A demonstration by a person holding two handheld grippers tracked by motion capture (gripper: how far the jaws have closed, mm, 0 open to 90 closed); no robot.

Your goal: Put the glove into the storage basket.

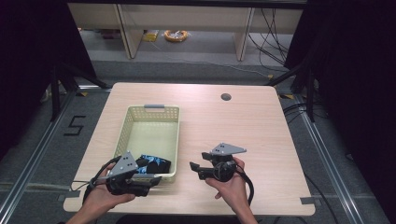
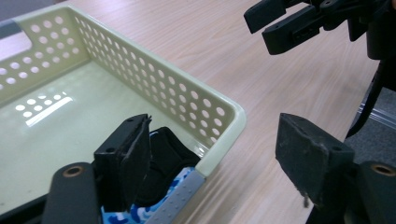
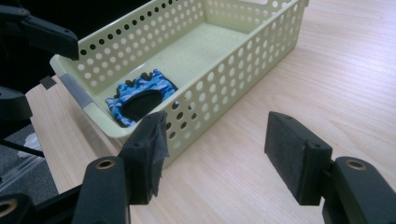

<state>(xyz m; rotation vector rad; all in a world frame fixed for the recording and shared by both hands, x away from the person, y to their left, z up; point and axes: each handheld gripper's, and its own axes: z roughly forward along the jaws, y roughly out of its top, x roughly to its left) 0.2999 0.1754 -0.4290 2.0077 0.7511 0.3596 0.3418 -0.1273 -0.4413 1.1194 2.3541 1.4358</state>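
A pale green perforated basket (image 1: 177,140) stands on the left half of the wooden table. At its near end lies a blue camouflage and black cloth item (image 1: 154,164), which I also see in the gripper views (image 2: 168,154) (image 3: 123,95). My left gripper (image 1: 152,179) hovers at the basket's near right corner, open (image 2: 215,128), one jaw over the cloth and the other outside the basket wall (image 2: 154,74). My right gripper (image 1: 197,161) is over bare table to the right of the basket, pointing toward it, open and empty (image 3: 218,123).
A dark round hole (image 1: 226,97) is set in the table near its far edge. The basket has a grey handle (image 1: 154,107) at its far end. Black curtains flank the table, and a pale shelf unit stands on the floor beyond it.
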